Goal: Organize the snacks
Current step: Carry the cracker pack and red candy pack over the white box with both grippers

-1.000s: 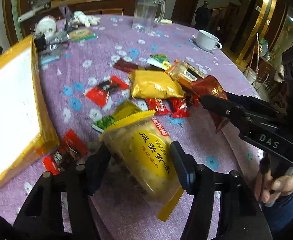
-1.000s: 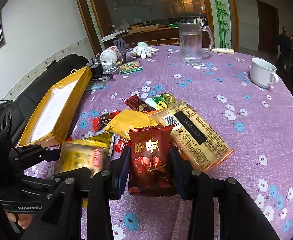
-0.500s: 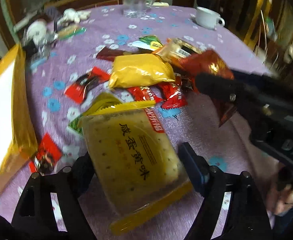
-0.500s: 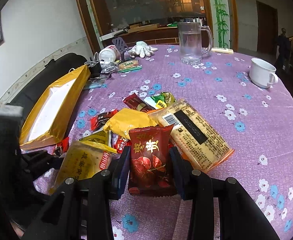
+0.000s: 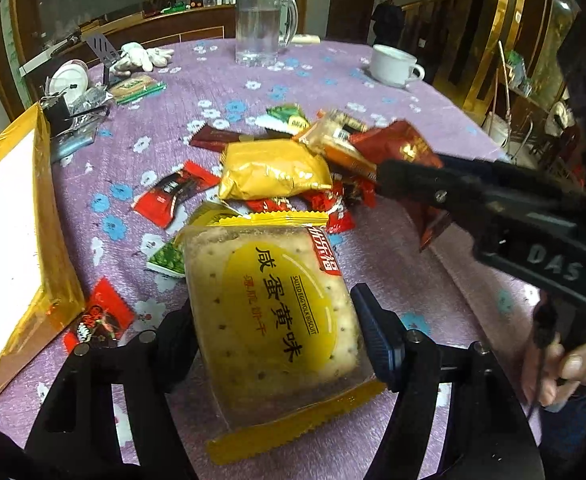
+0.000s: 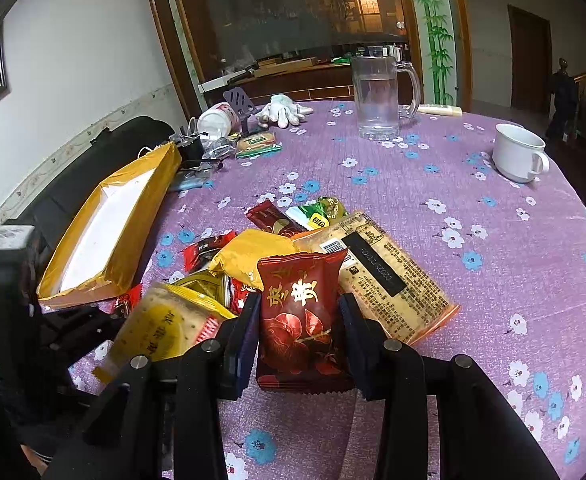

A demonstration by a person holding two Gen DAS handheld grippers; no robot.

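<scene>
Left gripper (image 5: 273, 320) jaws closing around the clear-and-yellow salted egg yolk biscuit pack (image 5: 271, 316), lifted off the bench (image 6: 493, 280). Right gripper (image 6: 299, 340) is clamped on the dark red foil snack pouch (image 6: 299, 316), likely both bound for the open yellow-edged box (image 6: 105, 236) beside the pile.

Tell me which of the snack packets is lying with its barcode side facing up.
The long clear biscuit packet just right of the dark red packet in the right gripper; its black label and barcode show, while the others lie face up.
</scene>
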